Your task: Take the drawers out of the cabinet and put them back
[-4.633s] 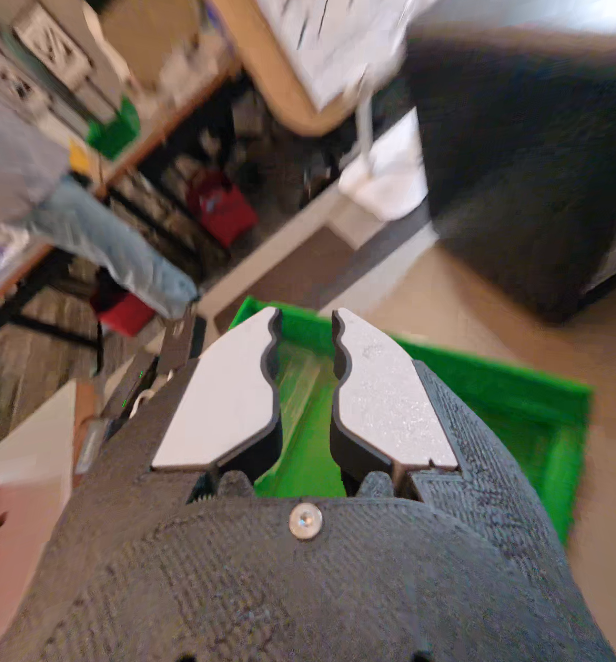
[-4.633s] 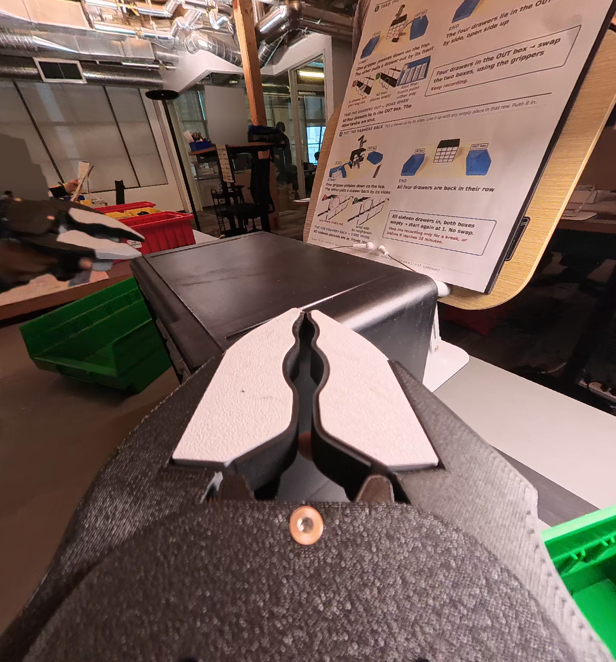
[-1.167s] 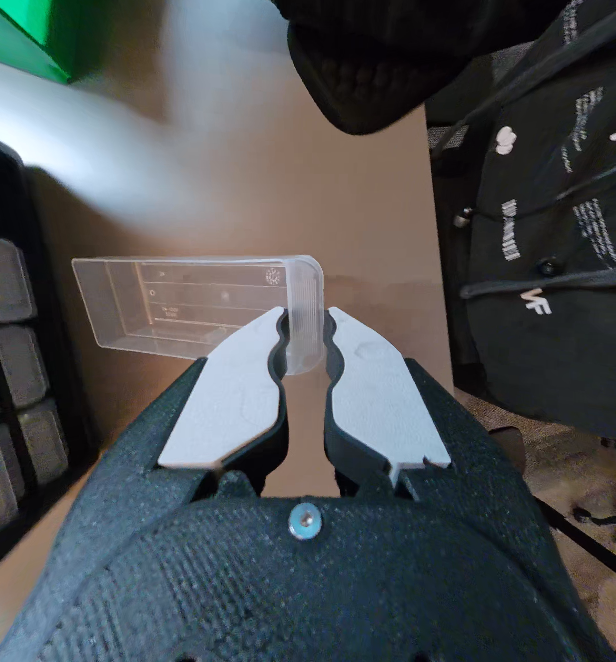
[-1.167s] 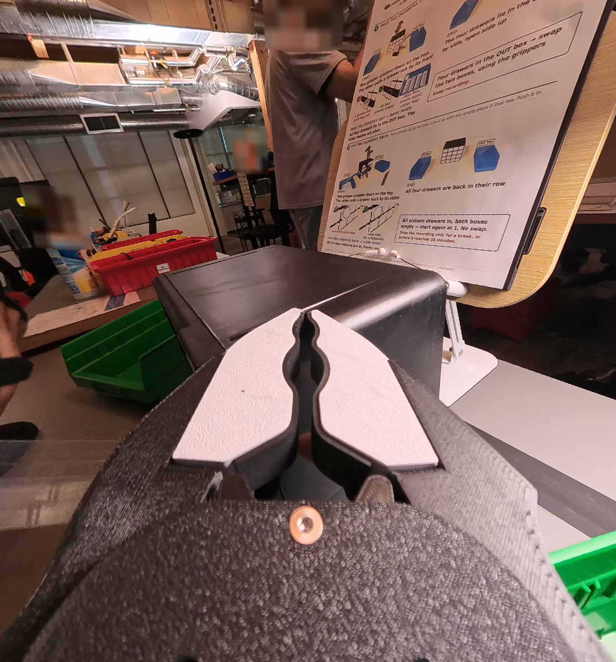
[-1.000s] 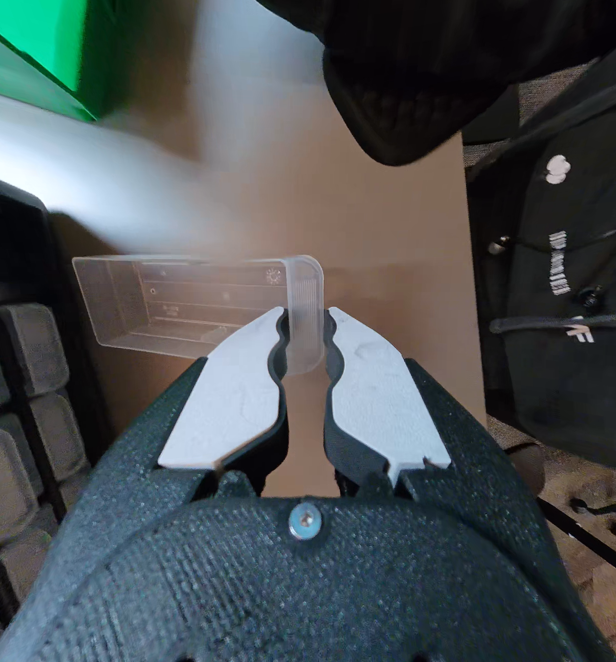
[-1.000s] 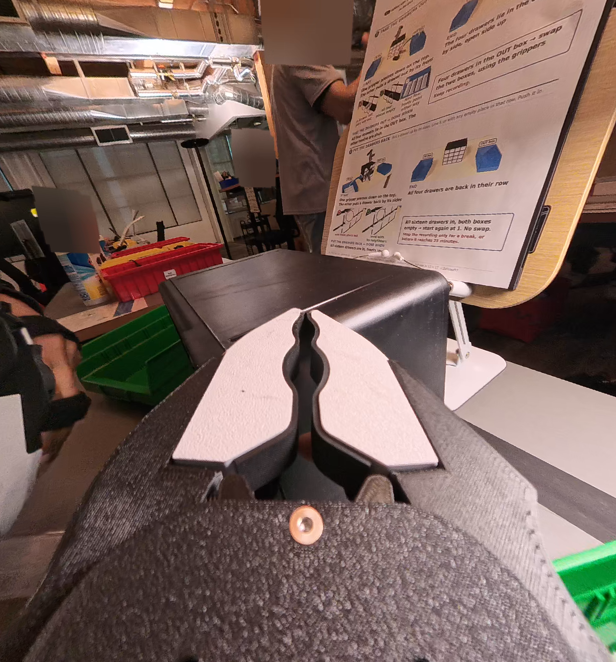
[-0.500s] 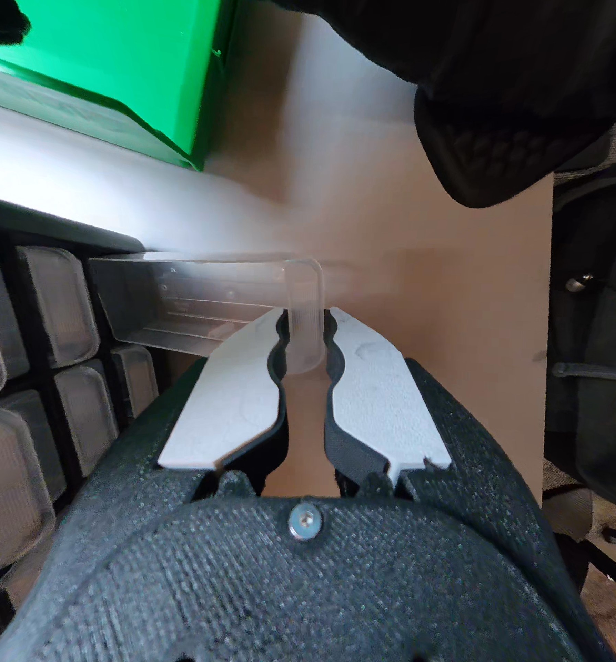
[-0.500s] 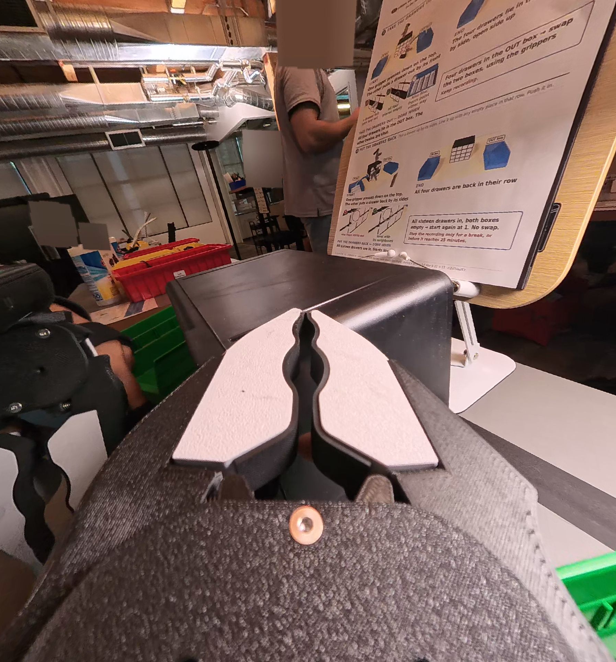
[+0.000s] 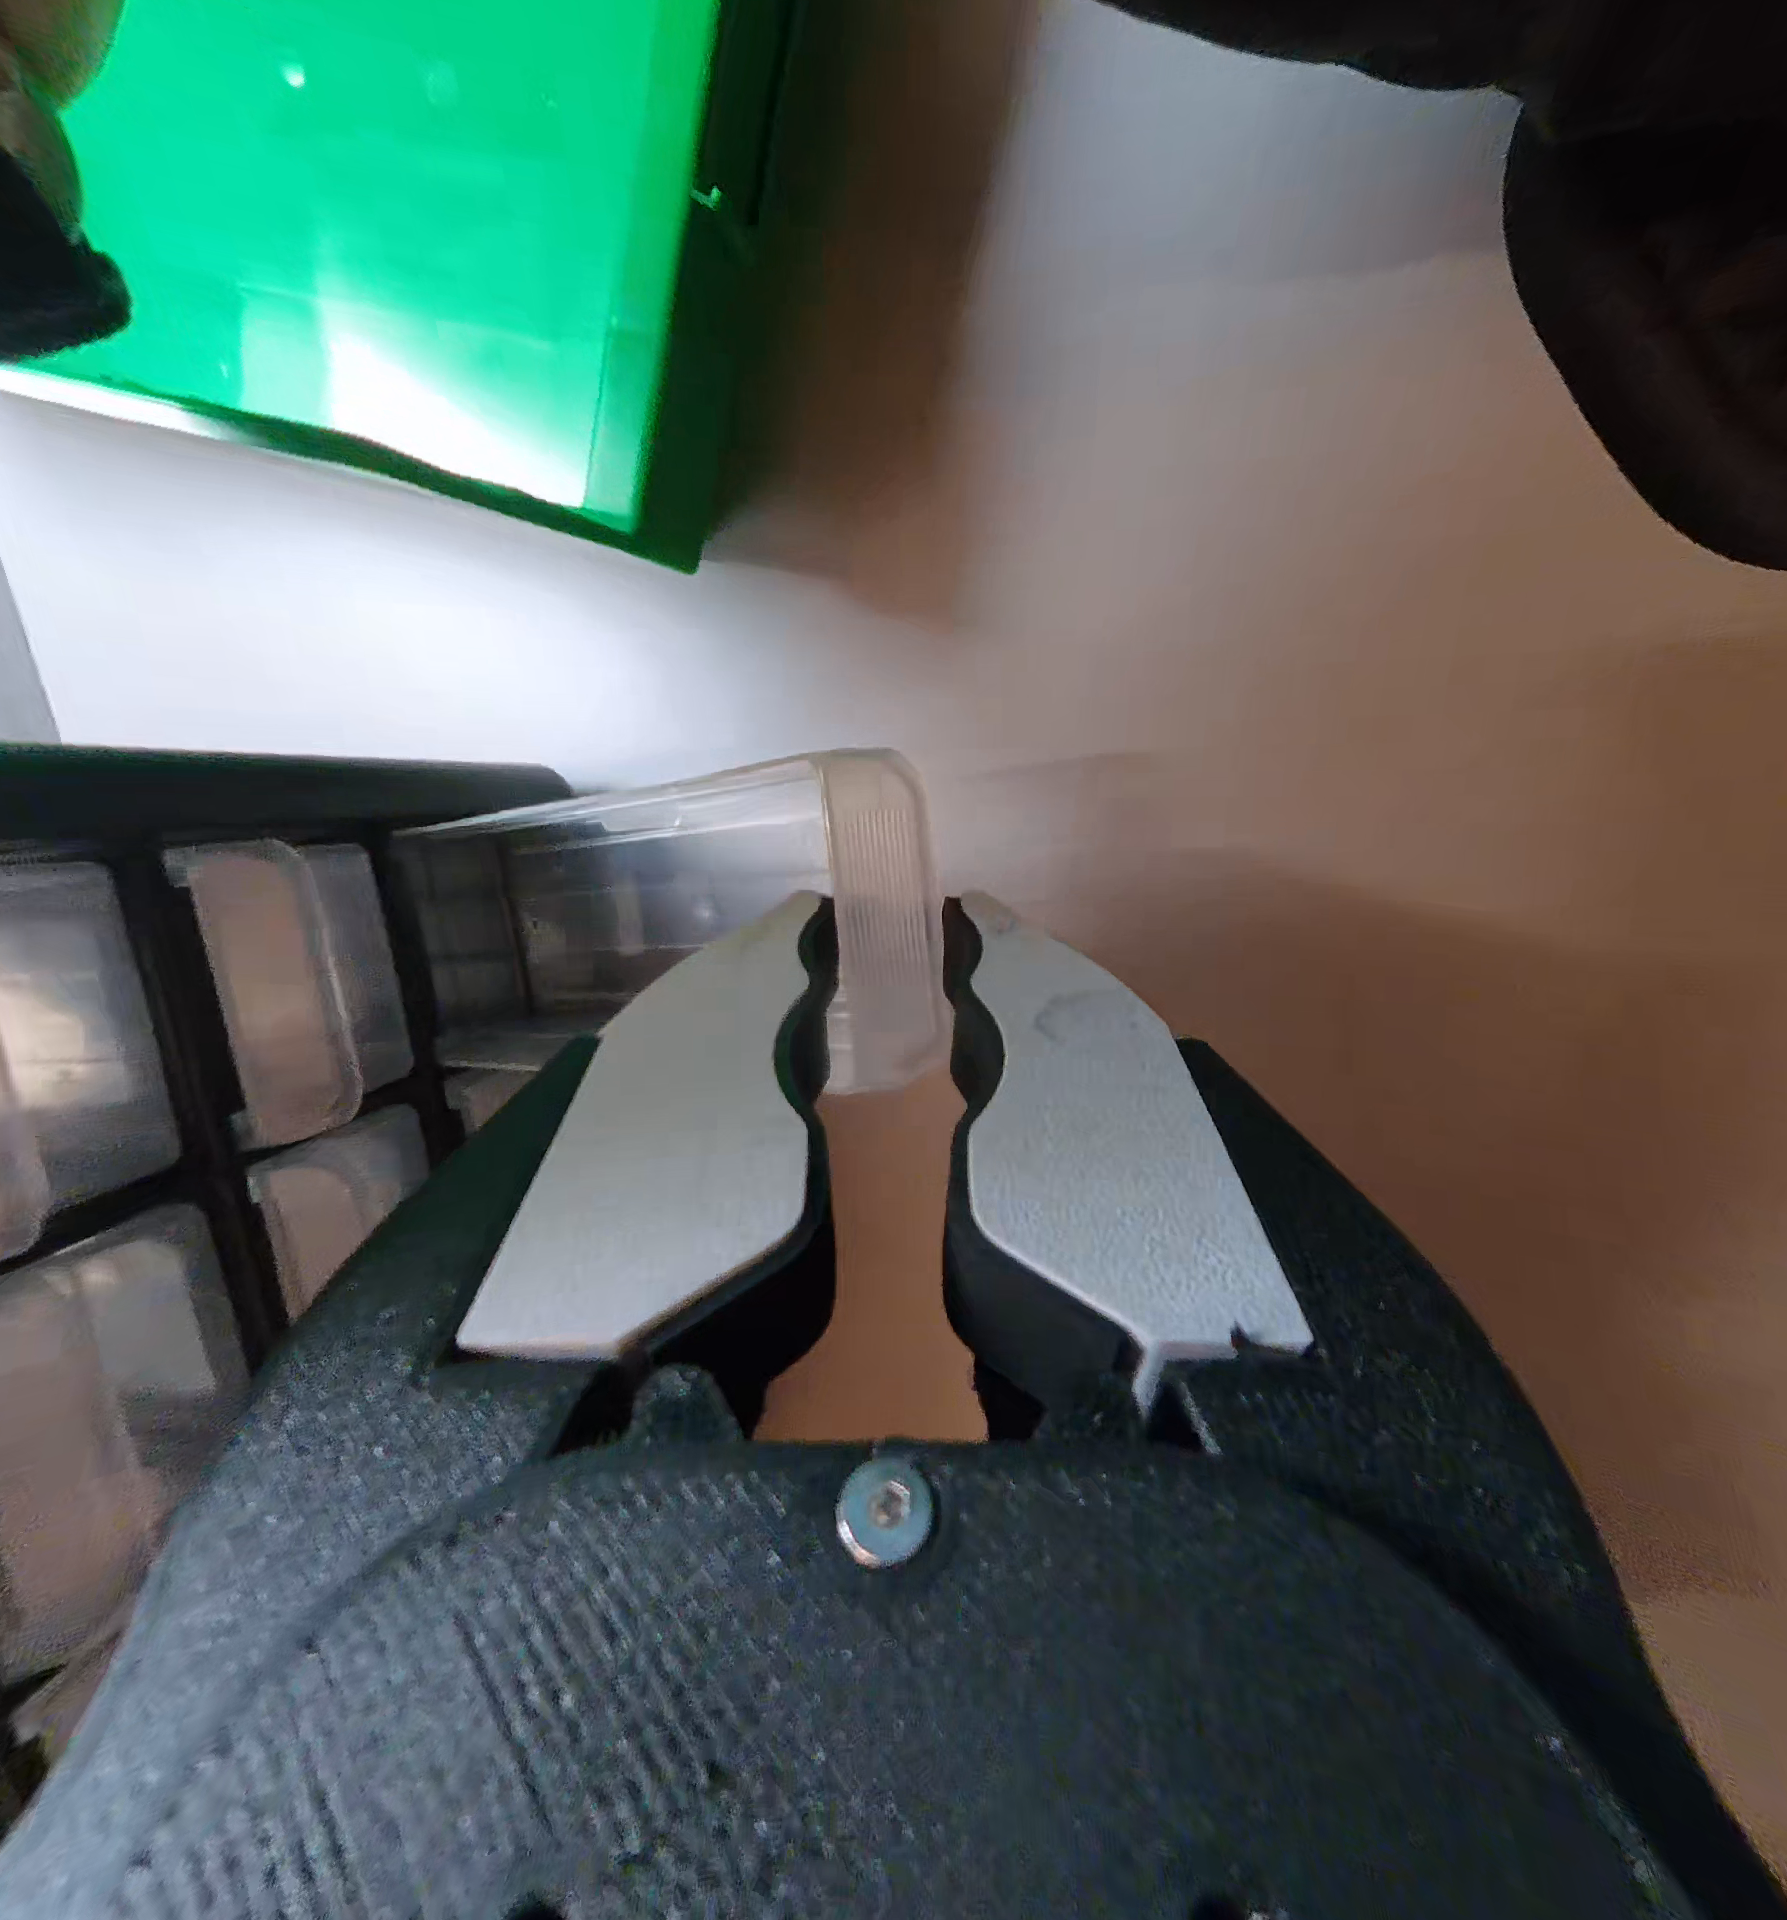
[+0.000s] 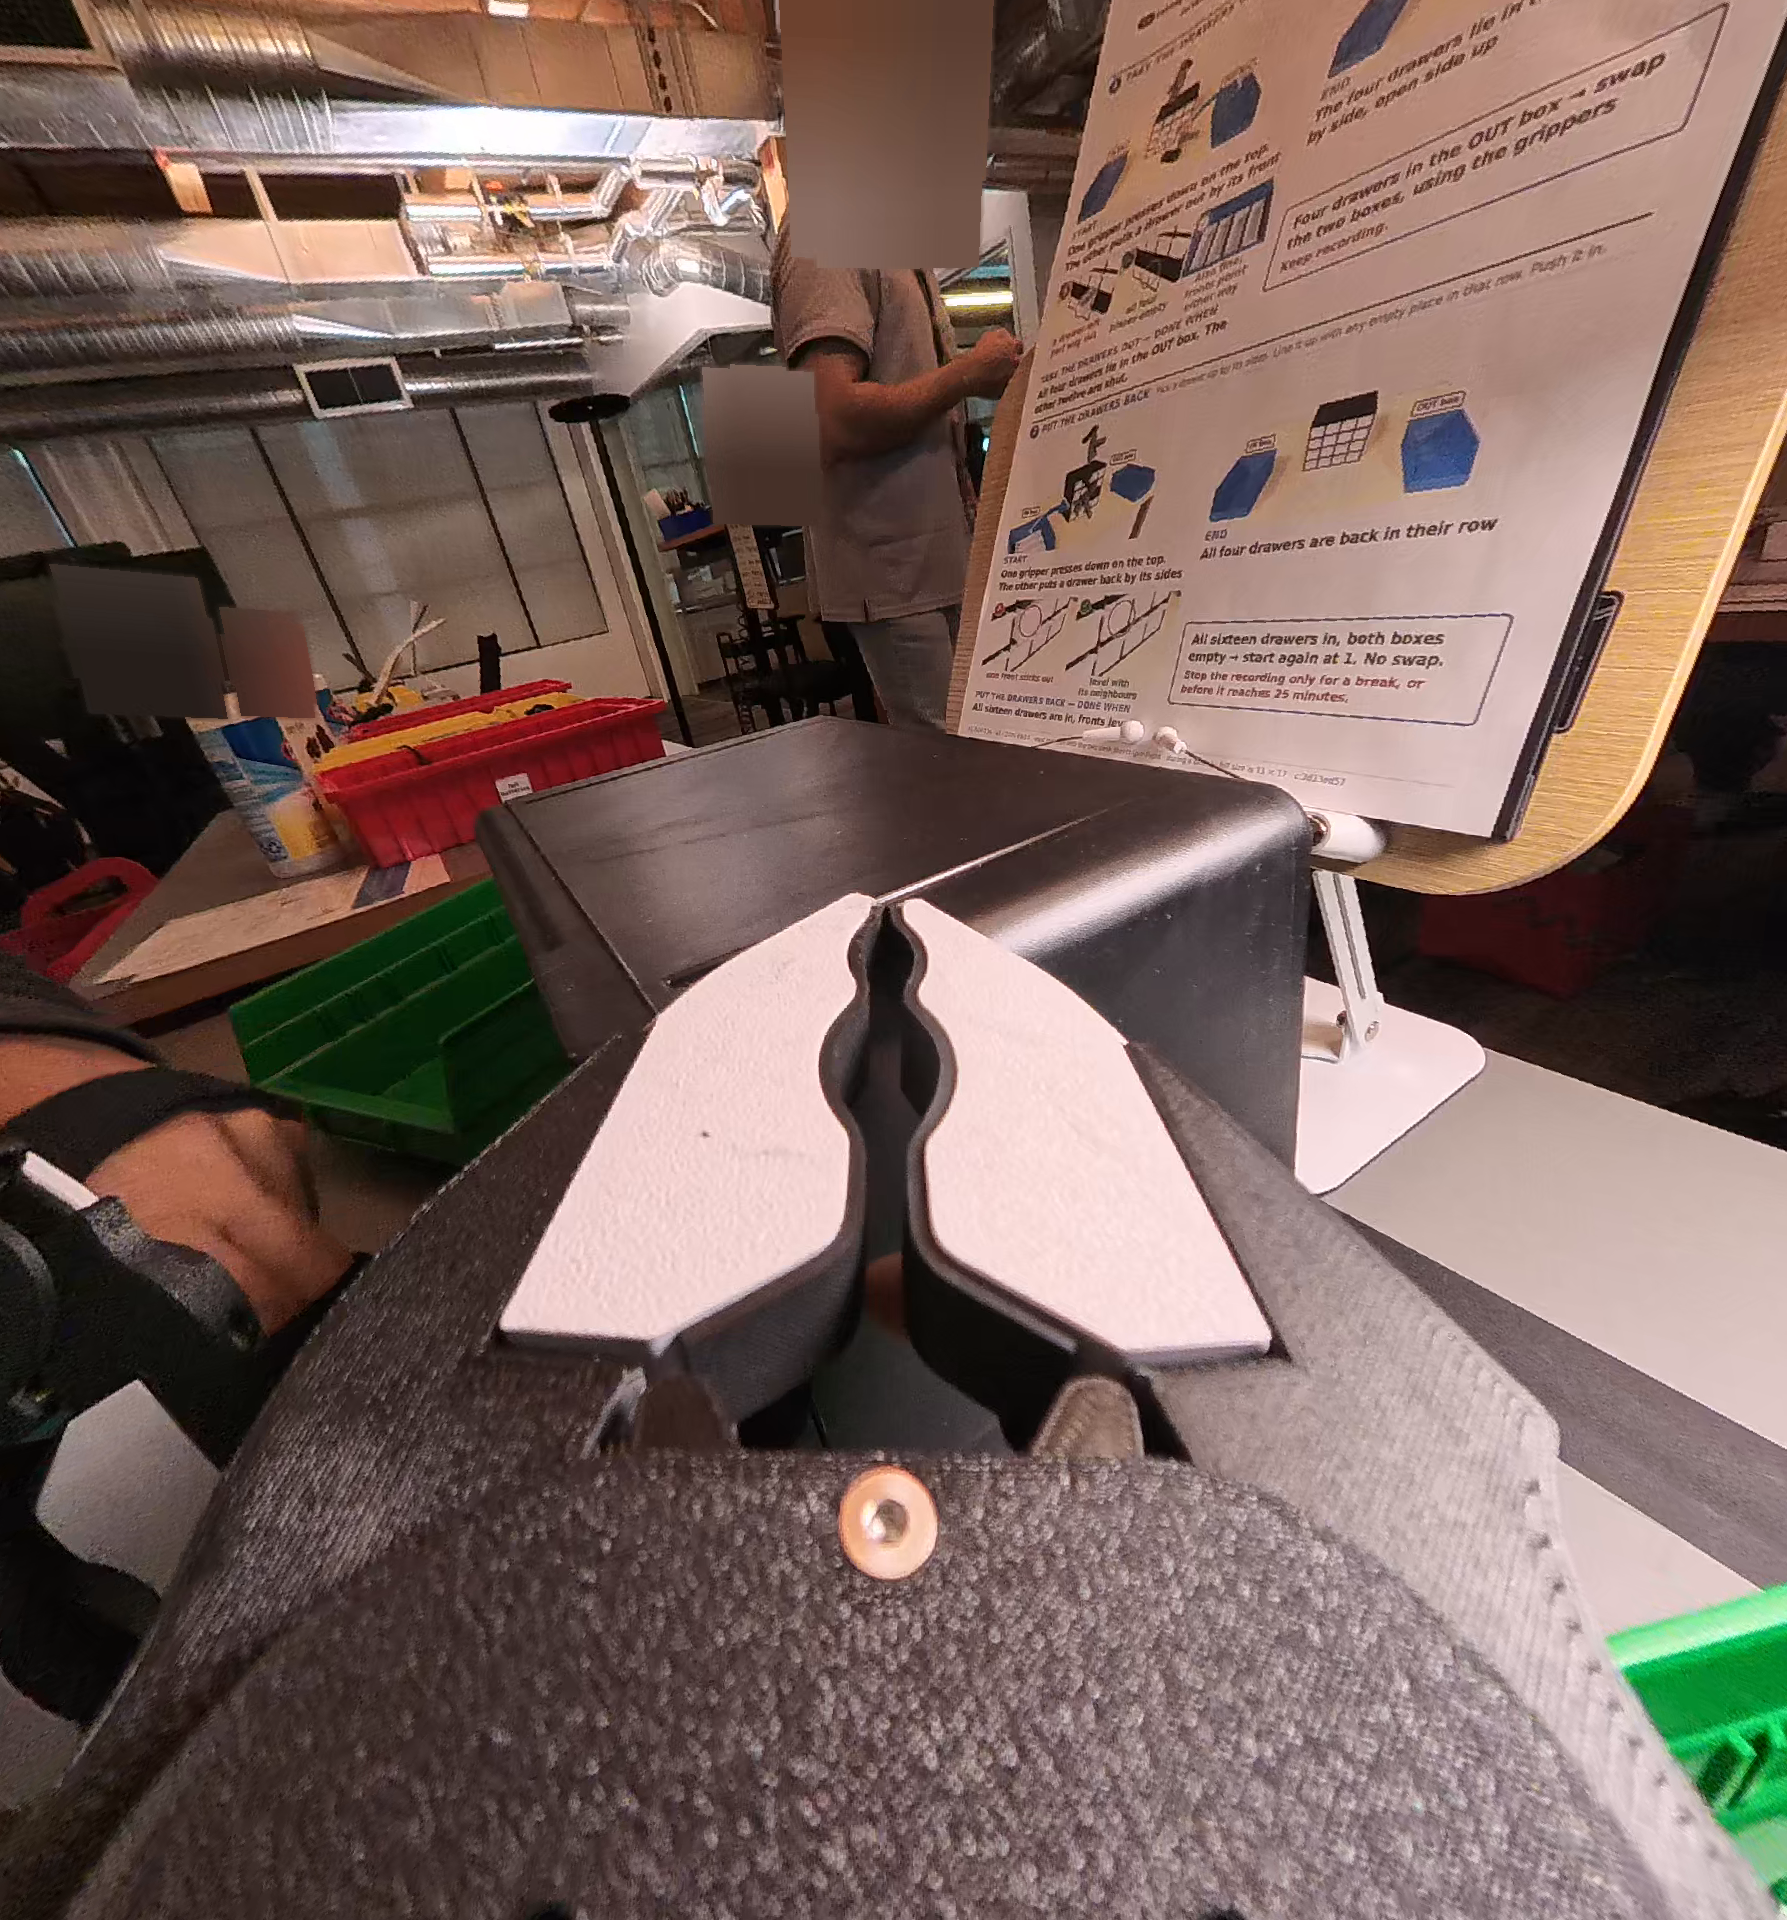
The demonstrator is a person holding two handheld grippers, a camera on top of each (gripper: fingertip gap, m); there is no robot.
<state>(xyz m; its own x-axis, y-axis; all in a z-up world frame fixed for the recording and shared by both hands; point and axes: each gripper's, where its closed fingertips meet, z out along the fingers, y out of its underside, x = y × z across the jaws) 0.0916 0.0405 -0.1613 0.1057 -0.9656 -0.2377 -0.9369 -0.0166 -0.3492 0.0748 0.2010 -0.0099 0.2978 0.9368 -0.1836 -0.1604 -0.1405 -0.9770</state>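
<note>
Left wrist view: the work surface (image 9: 1284,727) is a tan and white tabletop, blurred. A green bin (image 9: 401,260) stands at the upper left, close to the black cabinet (image 9: 193,769). The cabinet's grid holds clear drawers (image 9: 265,987) seated in their slots at the left. The left gripper (image 9: 884,914) clamps the front tab of one clear drawer (image 9: 660,821); this drawer's rear end lies at an open slot on the cabinet's right edge, with most of its length outside. Bare tabletop extends to the right of the drawer. A dark object, out of focus, fills the upper right corner.

Right wrist view: the room is an open workshop with exposed ducts, windows and a standing person (image 10: 889,468). Red bins (image 10: 494,769) sit on a far table. A second green bin (image 10: 401,1029) lies left of the cabinet top (image 10: 868,821). The right gripper (image 10: 884,914) rests on that top, fingers closed together with nothing between them. An instruction board (image 10: 1388,416) on a white stand is just behind. Grey tabletop lies free at the right.
</note>
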